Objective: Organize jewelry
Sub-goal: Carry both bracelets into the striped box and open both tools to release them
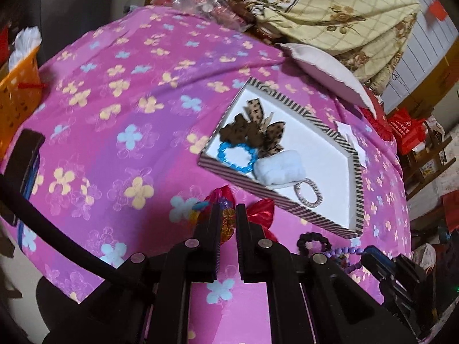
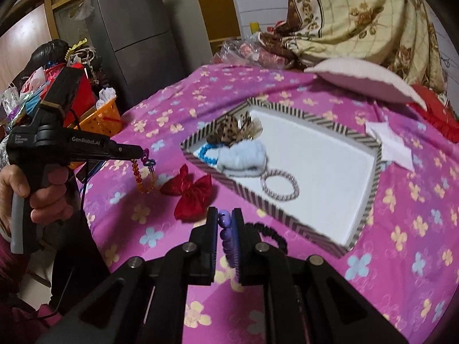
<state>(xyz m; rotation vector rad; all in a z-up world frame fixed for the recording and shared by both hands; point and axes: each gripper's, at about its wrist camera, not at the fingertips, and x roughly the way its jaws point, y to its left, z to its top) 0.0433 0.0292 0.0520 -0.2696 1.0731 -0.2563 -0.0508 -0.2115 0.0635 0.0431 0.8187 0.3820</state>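
The left gripper (image 2: 145, 154) is held level in the person's left hand (image 2: 40, 189), jaws pinched shut. The right gripper (image 2: 225, 220) points forward, jaws likewise closed tight.

Grey fridge (image 2: 134, 28) (two-door) beside pink floral bedspread (image 2: 401, 243)

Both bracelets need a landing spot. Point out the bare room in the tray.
The tray is bare across its right half, from the silver bracelet to the striped rim. Its left corner is crowded: leopard bow, blue bracelet, pale blue scrunchie.
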